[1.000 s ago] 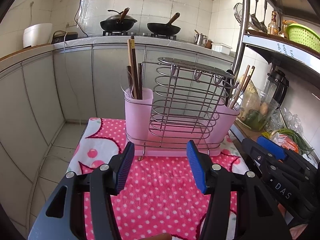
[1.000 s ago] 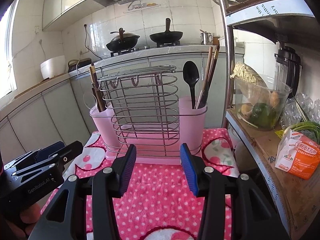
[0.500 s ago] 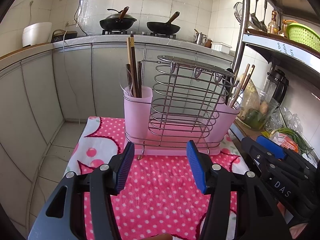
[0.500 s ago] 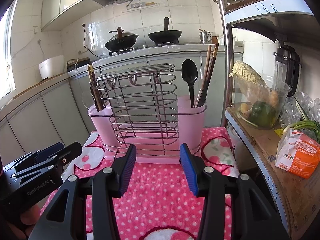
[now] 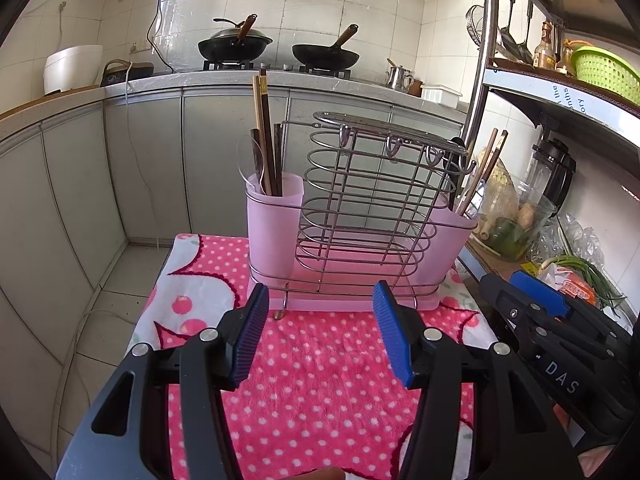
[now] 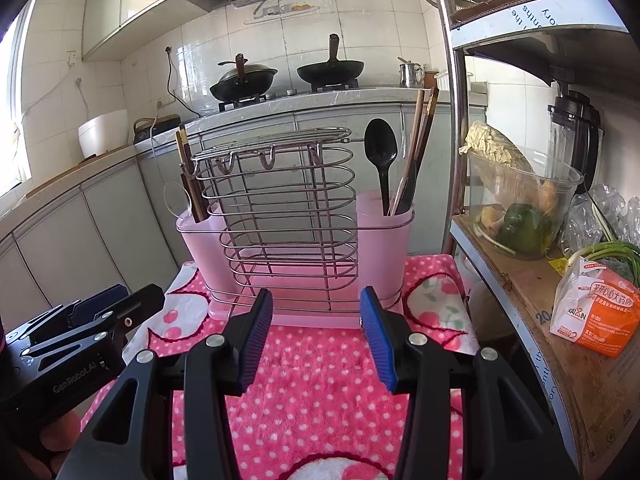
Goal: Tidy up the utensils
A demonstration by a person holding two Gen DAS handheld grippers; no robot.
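A wire utensil rack with two pink cups stands on a pink polka-dot cloth. The left cup holds dark chopsticks and a clear spoon. The right cup holds a black spoon and chopsticks. My left gripper is open and empty, in front of the rack. My right gripper is open and empty too, beside it; it also shows in the left wrist view.
A shelf unit on the right holds a clear bowl of vegetables, a blender, an orange packet and spring onions. Grey kitchen cabinets with two woks stand behind. The floor drops off left of the cloth.
Both grippers have drawn back slightly from the rack and stayed open and empty. The utensils have not moved.
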